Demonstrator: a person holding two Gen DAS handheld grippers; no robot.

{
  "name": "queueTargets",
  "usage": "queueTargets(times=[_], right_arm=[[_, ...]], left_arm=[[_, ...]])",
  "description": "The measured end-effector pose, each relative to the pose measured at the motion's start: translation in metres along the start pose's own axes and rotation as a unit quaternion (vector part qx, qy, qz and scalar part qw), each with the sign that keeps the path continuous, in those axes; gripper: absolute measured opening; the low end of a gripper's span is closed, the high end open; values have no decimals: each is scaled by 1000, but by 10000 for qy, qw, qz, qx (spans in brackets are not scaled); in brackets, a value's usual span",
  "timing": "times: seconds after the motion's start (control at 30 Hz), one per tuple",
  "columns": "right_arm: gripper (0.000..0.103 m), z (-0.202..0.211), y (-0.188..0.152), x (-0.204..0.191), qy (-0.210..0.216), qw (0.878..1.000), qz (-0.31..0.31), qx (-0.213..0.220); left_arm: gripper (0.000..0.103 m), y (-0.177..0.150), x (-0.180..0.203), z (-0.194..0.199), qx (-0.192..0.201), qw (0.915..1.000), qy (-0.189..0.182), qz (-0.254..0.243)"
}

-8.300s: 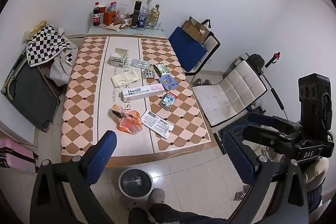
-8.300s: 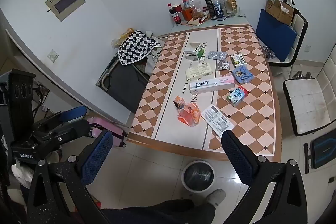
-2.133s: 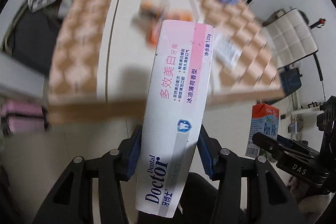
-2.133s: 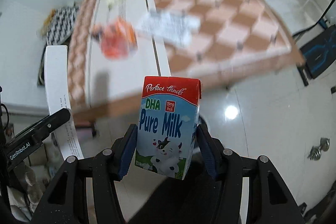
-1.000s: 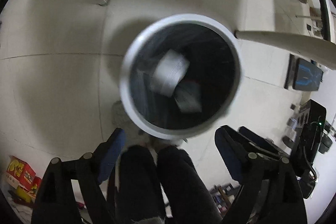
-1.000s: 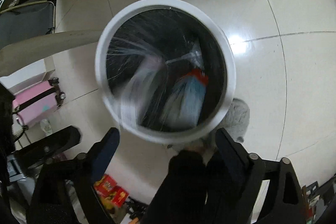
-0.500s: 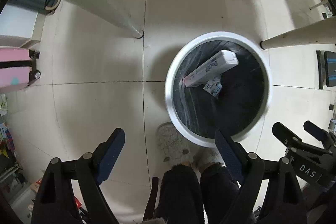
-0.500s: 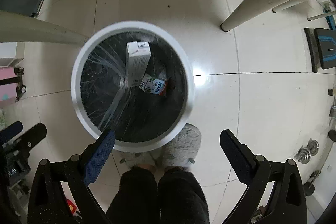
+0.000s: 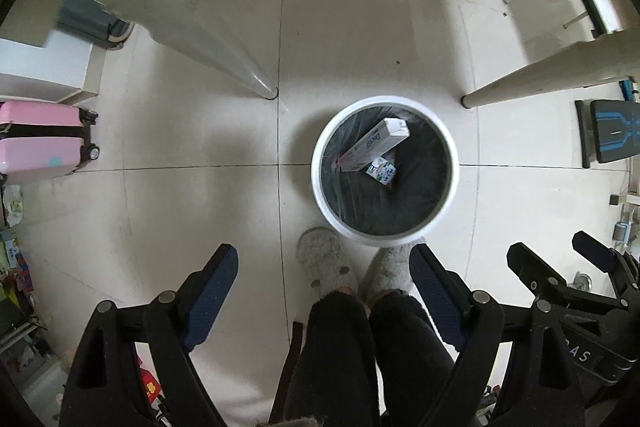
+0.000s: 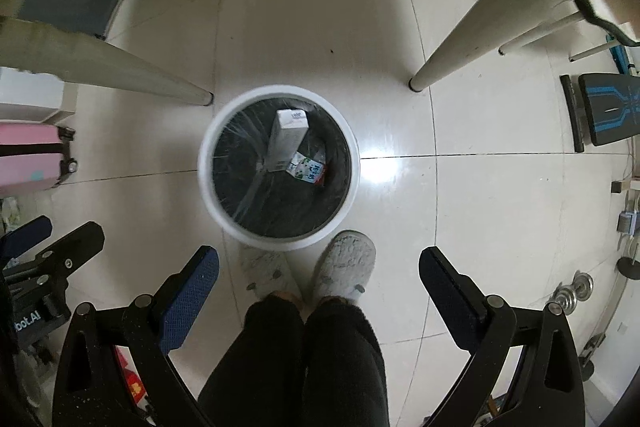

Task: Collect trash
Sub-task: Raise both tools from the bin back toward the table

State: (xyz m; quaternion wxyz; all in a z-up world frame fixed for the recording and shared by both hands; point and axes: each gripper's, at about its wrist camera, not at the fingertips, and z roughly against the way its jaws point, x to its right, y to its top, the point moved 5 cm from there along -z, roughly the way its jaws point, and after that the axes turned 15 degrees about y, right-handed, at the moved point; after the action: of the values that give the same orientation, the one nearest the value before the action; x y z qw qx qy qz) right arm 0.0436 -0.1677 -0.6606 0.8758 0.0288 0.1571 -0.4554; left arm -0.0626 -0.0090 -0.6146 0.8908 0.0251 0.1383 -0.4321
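Note:
A round white trash bin with a black liner stands on the tiled floor; it also shows in the right wrist view. Inside it lie the white toothpaste box and the small milk carton. My left gripper is open and empty, held high above the floor, with the bin ahead and slightly right. My right gripper is open and empty, above the bin's near rim. The other gripper shows at each view's edge.
Two cream table legs flank the bin. The person's slippered feet stand against the bin's near side. A pink suitcase lies at left. A black and blue bench and dumbbells are at right.
Both grippers dropped the toothpaste box and milk carton into the bin and opened. Since half a second ago both have risen higher, so the bin looks smaller.

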Motion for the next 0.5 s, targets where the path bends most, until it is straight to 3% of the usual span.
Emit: queueTargets(times=[0.3, 0.5], right_arm=[[101, 126, -20, -49, 196, 9994, -94, 252], [101, 222, -7, -64, 475, 9953, -538, 656]], left_arm=[[87, -19, -32, 101, 262, 9996, -36, 61], [87, 3, -57, 169, 599, 9975, -74, 355]])
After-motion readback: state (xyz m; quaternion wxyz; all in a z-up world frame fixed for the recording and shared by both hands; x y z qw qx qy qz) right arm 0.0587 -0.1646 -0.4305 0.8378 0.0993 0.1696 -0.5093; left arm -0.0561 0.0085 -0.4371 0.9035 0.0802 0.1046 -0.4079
